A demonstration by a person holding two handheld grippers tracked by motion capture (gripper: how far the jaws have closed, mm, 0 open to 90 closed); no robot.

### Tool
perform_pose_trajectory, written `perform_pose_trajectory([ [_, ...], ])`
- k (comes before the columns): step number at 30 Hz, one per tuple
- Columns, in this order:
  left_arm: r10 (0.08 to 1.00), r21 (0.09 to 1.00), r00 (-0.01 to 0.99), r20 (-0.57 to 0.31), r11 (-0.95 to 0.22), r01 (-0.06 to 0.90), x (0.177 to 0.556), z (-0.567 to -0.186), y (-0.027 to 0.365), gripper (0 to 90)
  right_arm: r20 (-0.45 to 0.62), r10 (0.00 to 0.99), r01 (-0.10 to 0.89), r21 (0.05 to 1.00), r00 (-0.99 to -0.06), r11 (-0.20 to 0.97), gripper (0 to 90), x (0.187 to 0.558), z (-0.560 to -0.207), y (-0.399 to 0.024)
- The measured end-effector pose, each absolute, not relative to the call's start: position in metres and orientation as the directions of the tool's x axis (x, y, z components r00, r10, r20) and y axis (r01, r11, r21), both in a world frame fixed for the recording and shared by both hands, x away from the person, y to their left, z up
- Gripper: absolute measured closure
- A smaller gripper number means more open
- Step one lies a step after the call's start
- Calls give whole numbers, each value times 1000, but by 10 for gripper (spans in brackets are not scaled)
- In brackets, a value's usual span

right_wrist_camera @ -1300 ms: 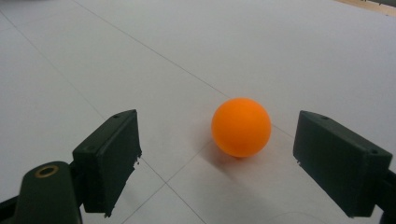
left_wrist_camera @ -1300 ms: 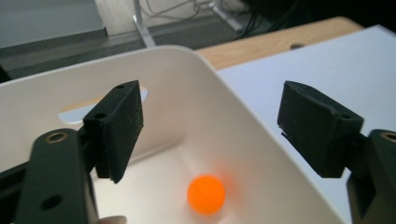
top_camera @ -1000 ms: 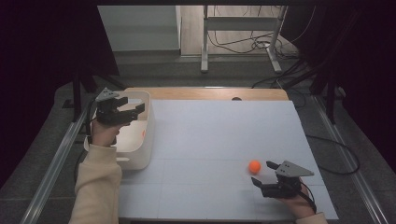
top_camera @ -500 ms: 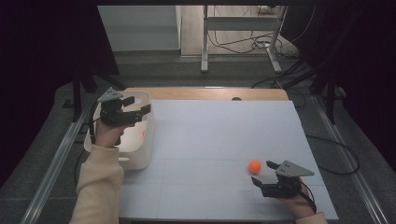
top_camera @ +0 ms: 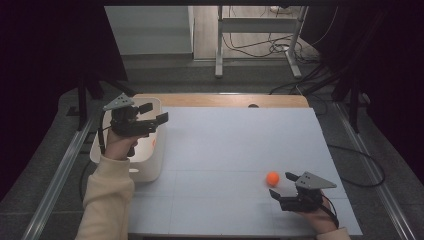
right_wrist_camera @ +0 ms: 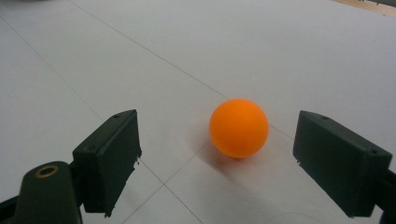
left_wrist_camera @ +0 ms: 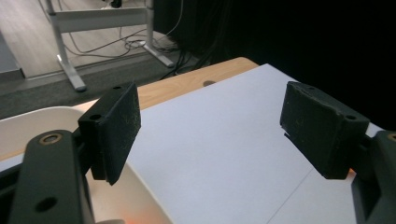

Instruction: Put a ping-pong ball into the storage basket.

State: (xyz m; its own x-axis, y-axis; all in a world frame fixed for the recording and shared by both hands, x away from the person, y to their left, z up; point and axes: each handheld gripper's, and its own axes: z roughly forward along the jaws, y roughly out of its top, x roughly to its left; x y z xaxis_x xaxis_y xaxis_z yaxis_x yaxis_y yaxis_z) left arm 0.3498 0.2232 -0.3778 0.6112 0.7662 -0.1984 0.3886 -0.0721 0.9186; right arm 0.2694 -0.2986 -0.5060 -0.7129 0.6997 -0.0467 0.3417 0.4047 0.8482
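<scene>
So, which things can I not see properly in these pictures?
- Inside of the white plastic bin, high view: the left gripper and its hand cover most of it; an orange patch shows, shape unclear.
- Same orange glow, left gripper view: cut off by the bottom edge.
- Small dark mark on the wooden table edge, high view: too small to identify.
- Right gripper beside the round orange ball, high view: its hand is cut off by the bottom edge.

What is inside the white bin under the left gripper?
An orange patch, likely a ball, shows inside the white bin, against its right wall. The left gripper, open and empty, and the hand cover much of the interior, so other contents cannot be ruled out.
</scene>
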Motion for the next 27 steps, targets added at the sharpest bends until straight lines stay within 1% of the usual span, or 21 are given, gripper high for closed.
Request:
perform_pose_trajectory([
  [9,734,920,639,-230,-50,389,348,-377,222,213,-48,698,341,847,-714,407,155,269,-506,-298],
  [27,689,924,695,-206,-97,370,346,-375,194,210,-52,699,340,846,-713,410,155,268,-506,-299],
])
